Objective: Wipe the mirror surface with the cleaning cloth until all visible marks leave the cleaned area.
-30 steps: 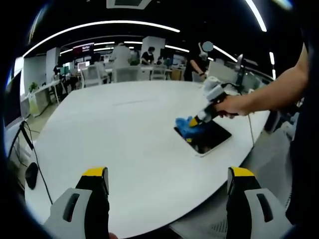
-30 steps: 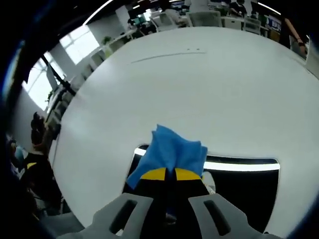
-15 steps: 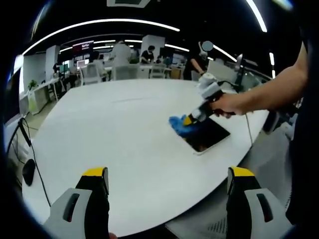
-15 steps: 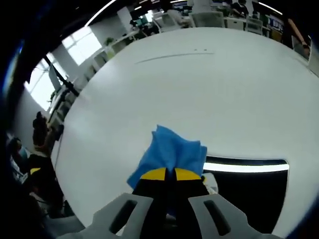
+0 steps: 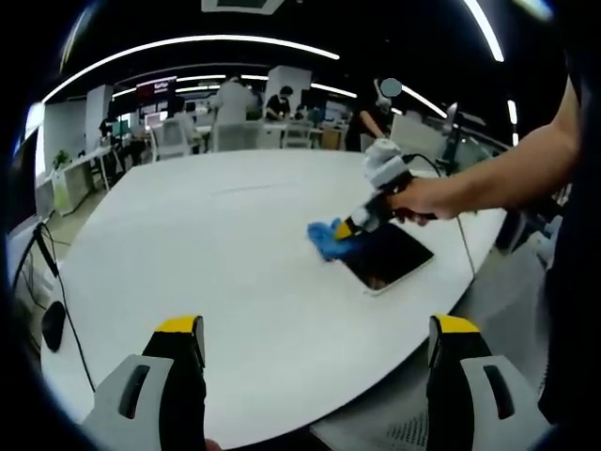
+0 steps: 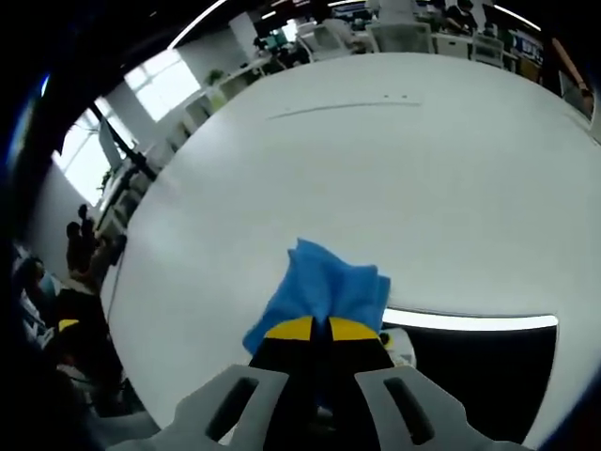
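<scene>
Cloth held at the mirror's edge

The left gripper (image 5: 313,376) is held with jaws spread wide over the white table (image 5: 216,244). Ahead and right of them, the blue cleaning cloth (image 6: 324,293) is pinched between the right gripper's (image 6: 319,329) closed tips, beyond which it overhangs the mirror (image 6: 470,362) edge.

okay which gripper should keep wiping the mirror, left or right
Right. The right gripper is shut on the blue cloth at the edge of the mirror. The left gripper is open, holds nothing and sits far back from the mirror.

Open office: desks (image 5: 80,174), chairs (image 5: 177,141)
</scene>
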A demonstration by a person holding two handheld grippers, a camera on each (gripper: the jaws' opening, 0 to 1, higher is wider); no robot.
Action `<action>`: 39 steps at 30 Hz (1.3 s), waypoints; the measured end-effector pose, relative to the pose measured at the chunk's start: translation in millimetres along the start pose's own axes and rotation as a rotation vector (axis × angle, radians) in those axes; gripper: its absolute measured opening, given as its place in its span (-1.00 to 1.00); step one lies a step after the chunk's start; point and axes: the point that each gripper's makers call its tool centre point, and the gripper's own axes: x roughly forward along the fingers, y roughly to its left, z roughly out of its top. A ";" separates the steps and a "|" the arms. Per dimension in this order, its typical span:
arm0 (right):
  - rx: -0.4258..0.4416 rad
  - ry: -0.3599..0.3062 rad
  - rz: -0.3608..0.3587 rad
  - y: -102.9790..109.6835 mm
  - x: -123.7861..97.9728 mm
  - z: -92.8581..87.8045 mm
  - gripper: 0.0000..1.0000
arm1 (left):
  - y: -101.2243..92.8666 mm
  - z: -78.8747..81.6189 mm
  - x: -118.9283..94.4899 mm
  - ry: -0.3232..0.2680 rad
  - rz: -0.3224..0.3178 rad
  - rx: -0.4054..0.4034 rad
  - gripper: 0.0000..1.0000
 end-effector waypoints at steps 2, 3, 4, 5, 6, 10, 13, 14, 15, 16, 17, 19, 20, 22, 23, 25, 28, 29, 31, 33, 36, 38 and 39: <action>-0.010 0.000 0.002 0.1 -0.2 -0.4 -1.00 | -0.8 0.8 0.7 -0.005 0.001 -0.012 0.99; -0.014 0.000 0.005 0.2 -0.3 -0.5 -1.00 | -0.8 1.1 1.1 -0.007 0.002 -0.015 0.99; -0.017 0.001 0.006 0.1 -0.2 -0.4 -1.00 | -1.0 1.3 1.4 -0.007 0.001 -0.016 0.99; -0.017 0.003 0.007 0.0 -0.1 -0.3 -1.00 | -1.5 1.7 2.0 -0.007 0.000 -0.016 0.99; -0.017 0.003 0.008 -0.1 0.0 -0.2 -1.00 | -1.7 2.1 2.3 -0.007 0.000 -0.014 0.99; -0.051 -0.004 0.003 1.5 -0.7 -1.6 -1.00 | -1.6 4.3 2.7 -0.012 0.003 -0.016 0.99; -0.067 -0.007 0.000 2.6 -1.5 -3.4 -1.00 | -5.4 4.0 2.9 -0.017 -0.001 -0.033 0.99; -0.068 -0.009 0.000 2.6 -2.5 -5.0 -1.00 | -7.1 1.6 3.4 -0.011 -0.002 -0.029 0.99; -0.069 -0.010 0.002 2.9 -3.1 -6.0 -1.00 | -8.2 -0.2 3.7 -0.006 -0.003 -0.028 0.99; -0.073 -0.011 0.003 3.2 -3.9 -7.4 -1.00 | -9.1 -1.6 3.6 -0.003 -0.003 -0.031 0.99; -0.076 -0.013 0.004 3.5 -4.4 -8.4 -1.00 | -9.6 -2.3 3.7 -0.002 -0.004 -0.033 0.99; -0.079 -0.015 0.006 4.1 -5.7 -10.7 -1.00 | -10.4 -3.2 3.6 -0.001 -0.004 -0.031 0.99; -0.080 -0.016 0.007 4.4 -6.5 -11.9 -1.00 | -10.4 -3.3 3.5 0.000 -0.004 -0.029 0.99; -0.072 -0.016 0.008 4.9 -8.1 -14.4 -1.00 | -10.7 -2.6 3.6 -0.002 -0.002 -0.028 0.99; -0.075 -0.017 0.007 5.9 -9.0 -16.4 -1.00 | -10.5 -2.1 3.7 -0.003 -0.001 -0.029 0.99; -0.085 -0.023 0.010 6.6 -10.6 -19.1 -1.00 | -9.8 -1.6 3.9 -0.003 0.003 -0.028 0.99; -0.081 -0.025 0.018 7.3 -13.1 -23.1 -1.00 | -11.4 0.8 4.7 -0.002 0.002 -0.026 0.99; -0.088 -0.029 0.024 7.7 -13.6 -24.0 -1.00 | -12.4 2.0 5.0 -0.002 0.001 -0.022 0.99; -0.097 -0.037 0.036 8.4 -15.3 -26.4 -1.00 | -12.4 3.1 6.6 -0.002 0.000 -0.017 0.99; -0.108 -0.049 0.045 8.9 -15.8 -27.4 -1.00 | -12.0 3.8 8.0 -0.005 0.002 -0.019 0.99; -0.104 -0.051 0.044 9.6 -16.6 -28.7 -1.00 | -14.7 4.3 8.5 -0.002 -0.009 -0.007 0.99; -0.102 -0.050 0.038 9.7 -17.0 -30.0 -1.00 | -15.6 3.8 7.9 0.001 -0.018 0.003 0.99; -0.097 -0.048 0.035 9.7 -17.6 -31.4 -1.00 | -15.2 3.9 7.7 0.001 -0.018 0.007 0.99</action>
